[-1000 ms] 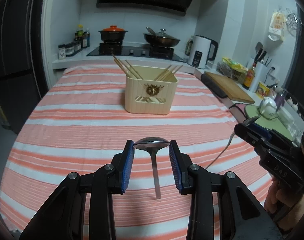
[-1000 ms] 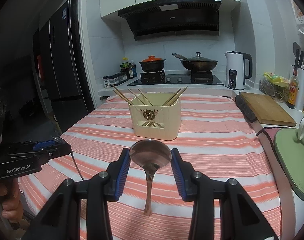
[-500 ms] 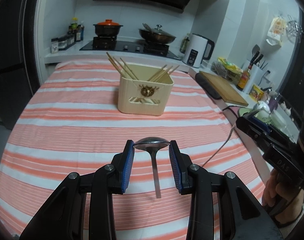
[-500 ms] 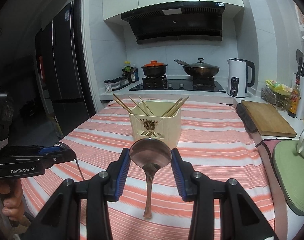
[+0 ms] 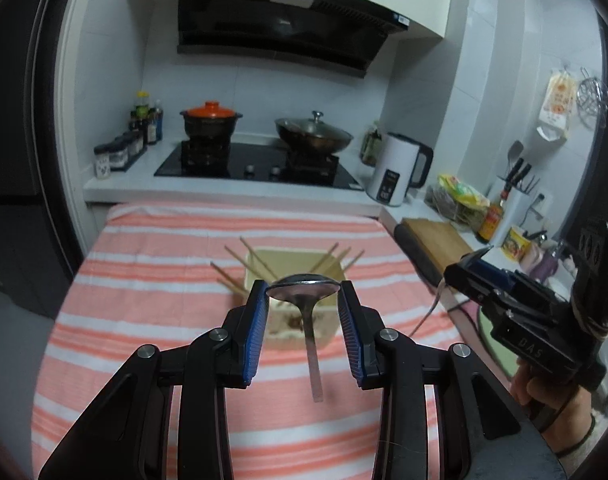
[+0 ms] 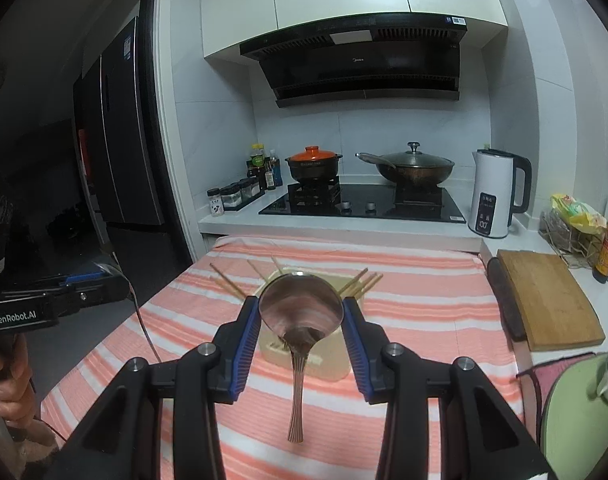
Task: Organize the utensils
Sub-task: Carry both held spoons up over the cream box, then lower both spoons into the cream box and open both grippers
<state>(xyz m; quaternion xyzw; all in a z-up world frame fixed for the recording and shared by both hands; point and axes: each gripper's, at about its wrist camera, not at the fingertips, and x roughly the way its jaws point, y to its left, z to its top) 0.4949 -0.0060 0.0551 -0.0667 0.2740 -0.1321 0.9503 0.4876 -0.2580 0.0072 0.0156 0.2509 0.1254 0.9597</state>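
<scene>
While each gripper carries a spoon above the striped worktop (image 5: 151, 248), the step in hand looks like bringing both to the cream utensil holder (image 5: 291, 258) for dropping in. Starting at the left, the left gripper (image 5: 303, 312) has its blue fingers (image 5: 256, 332) clenched on the bowl of the left spoon (image 5: 304, 283), whose flat handle hangs down in front of the holder. Further right, the right gripper (image 6: 301, 320) likewise grips the right spoon (image 6: 301, 306) by the rim of its bowl, handle dangling toward the cloth. The holder sits near the middle of the worktop, directly beyond both sets of fingers, with chopsticks (image 6: 227, 282) fanning out of its left and right sides.

The next move, I judge, calls for getting each handle tip over the holder's open top and lowering before letting go; the dangling handles may swing, and the chopsticks crowd the opening.

Both spoon bowls hide much of the holder, so its compartments cannot be made out. The holder and chopsticks are blurred.
</scene>
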